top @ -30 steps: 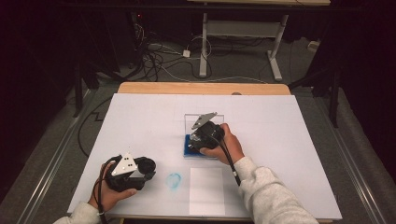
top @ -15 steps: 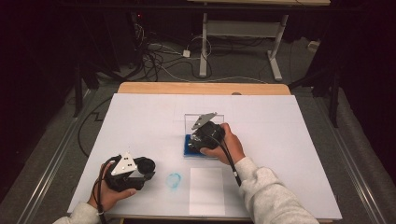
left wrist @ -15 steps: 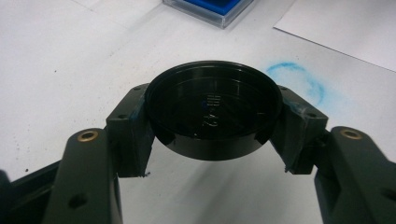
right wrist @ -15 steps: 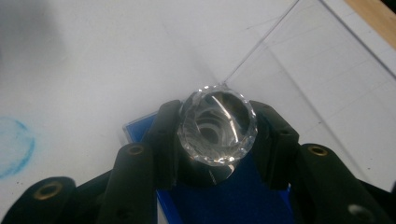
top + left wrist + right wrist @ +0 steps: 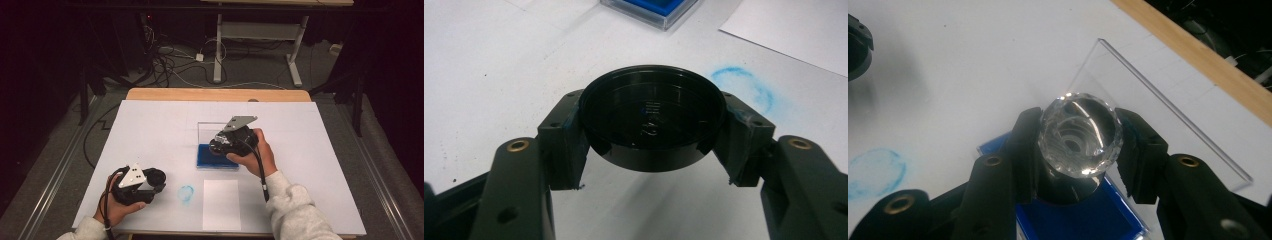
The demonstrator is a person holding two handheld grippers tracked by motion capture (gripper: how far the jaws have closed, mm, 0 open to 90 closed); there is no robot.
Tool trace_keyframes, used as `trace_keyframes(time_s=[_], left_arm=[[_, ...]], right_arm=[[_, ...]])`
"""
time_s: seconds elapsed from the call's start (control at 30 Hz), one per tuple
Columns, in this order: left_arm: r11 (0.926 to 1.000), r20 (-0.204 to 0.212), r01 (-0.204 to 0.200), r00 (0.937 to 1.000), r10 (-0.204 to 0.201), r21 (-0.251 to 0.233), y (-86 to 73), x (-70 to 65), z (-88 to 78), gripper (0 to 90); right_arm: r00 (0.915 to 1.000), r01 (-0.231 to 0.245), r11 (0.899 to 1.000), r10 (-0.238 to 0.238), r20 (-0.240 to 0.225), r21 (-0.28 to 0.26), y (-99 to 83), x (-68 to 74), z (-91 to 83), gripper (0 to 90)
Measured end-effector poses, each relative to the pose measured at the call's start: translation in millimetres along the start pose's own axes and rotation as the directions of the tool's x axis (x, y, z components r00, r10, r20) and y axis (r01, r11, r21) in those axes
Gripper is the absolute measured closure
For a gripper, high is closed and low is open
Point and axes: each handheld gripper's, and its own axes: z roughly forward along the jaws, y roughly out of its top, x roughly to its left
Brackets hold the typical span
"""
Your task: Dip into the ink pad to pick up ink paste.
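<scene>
Right gripper clamps faceted clear stamp above blue ink pad in clear case (lid upright at 12 o'clock side). Left gripper grips round black cap, at 8 o'clock from case. Blue ink ring just beside white sheet.

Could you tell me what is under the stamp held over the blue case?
Under the stamp lies the case's blue pad, with its clear lid standing open behind. The stamp's base is hidden by its own body and the right gripper's jaws.
</scene>
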Motion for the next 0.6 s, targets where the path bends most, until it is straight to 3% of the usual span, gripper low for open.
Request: trace_keyframes(time_s=[0.13, 0.6], left_arm=[[1.0000, 0.000, -0.003, 1.0000, 0.003, 0.003, 0.4, -0.5, 0.8, 36.7], [1.0000, 0.003, -0.004, 1.0000, 0.004, 0.002, 0.9, 0.2, 0.9, 36.7]], right_arm=[[0.9998, -0.015, 0.999, 0.016, 0.010, -0.028, -2.0, -1.5, -11.5, 56.6], [0.9998, 0.009, 0.995, -0.008, 0.018, -0.097, 6.2, 0.5, -45.3, 56.6]])
